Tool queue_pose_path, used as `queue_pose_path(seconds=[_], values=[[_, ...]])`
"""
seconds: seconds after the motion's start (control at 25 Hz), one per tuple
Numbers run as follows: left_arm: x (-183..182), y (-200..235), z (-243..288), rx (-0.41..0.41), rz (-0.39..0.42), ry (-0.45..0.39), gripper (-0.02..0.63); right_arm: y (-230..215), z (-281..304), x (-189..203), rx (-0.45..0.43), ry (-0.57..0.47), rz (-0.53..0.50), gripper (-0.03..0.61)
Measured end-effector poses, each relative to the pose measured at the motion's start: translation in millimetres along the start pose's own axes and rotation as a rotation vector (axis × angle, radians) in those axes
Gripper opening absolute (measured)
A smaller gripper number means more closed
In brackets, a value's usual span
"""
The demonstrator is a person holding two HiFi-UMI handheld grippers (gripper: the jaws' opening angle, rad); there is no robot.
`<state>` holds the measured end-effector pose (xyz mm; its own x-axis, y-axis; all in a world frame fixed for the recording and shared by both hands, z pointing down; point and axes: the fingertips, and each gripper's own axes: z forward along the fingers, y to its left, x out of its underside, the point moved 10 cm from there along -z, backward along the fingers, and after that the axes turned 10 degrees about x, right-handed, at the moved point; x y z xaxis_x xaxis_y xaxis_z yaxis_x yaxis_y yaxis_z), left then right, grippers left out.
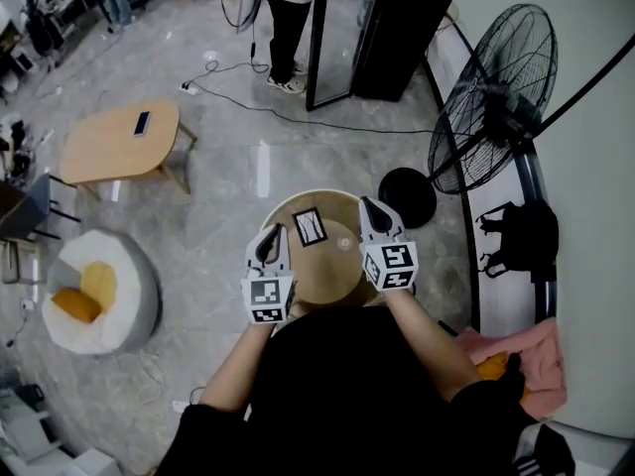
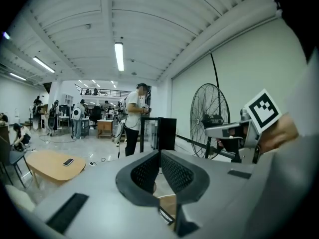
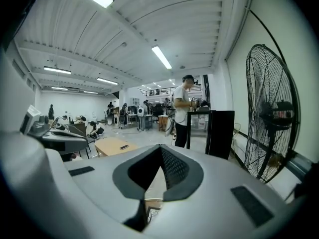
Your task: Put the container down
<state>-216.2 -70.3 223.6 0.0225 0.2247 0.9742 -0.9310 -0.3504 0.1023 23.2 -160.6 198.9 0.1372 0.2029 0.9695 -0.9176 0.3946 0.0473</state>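
Note:
A small rectangular black-rimmed container (image 1: 311, 226) lies on the round wooden table (image 1: 327, 284), with a small round thing (image 1: 344, 244) beside it. My left gripper (image 1: 268, 236) hovers over the table's left edge, left of the container. Its jaws are shut and hold nothing (image 2: 160, 154). My right gripper (image 1: 370, 208) hangs over the table's right edge, to the right of the container. It is also shut and holds nothing (image 3: 160, 148). Both grippers point level across the room, so their own views show only a sliver of the table (image 2: 167, 203) under the jaws.
A big standing fan (image 1: 496, 97) and its black round base (image 1: 407, 196) are at the right. A black cabinet (image 1: 382, 33) and a standing person (image 1: 288, 18) are ahead. An oval wooden table (image 1: 114, 147) and a white pouf (image 1: 99, 291) sit to the left.

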Motion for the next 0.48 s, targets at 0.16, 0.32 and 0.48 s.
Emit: queue_pose_path(seconds=[0.16,0.32,0.48], values=[[-4,-3,8,0.03,-0.013,-0.009,0.032,-4,3,-8,0.01,-0.008,0.001,0.021],[-9,-7,17,0.048,-0.001,-0.009,0.032,-7,3,-9,0.006,-0.006,0.0,0.021],[-12,-13,25,0.061,0.004,-0.007,0.032,-13,4,-7,0.006,-0.003,0.006,0.021]])
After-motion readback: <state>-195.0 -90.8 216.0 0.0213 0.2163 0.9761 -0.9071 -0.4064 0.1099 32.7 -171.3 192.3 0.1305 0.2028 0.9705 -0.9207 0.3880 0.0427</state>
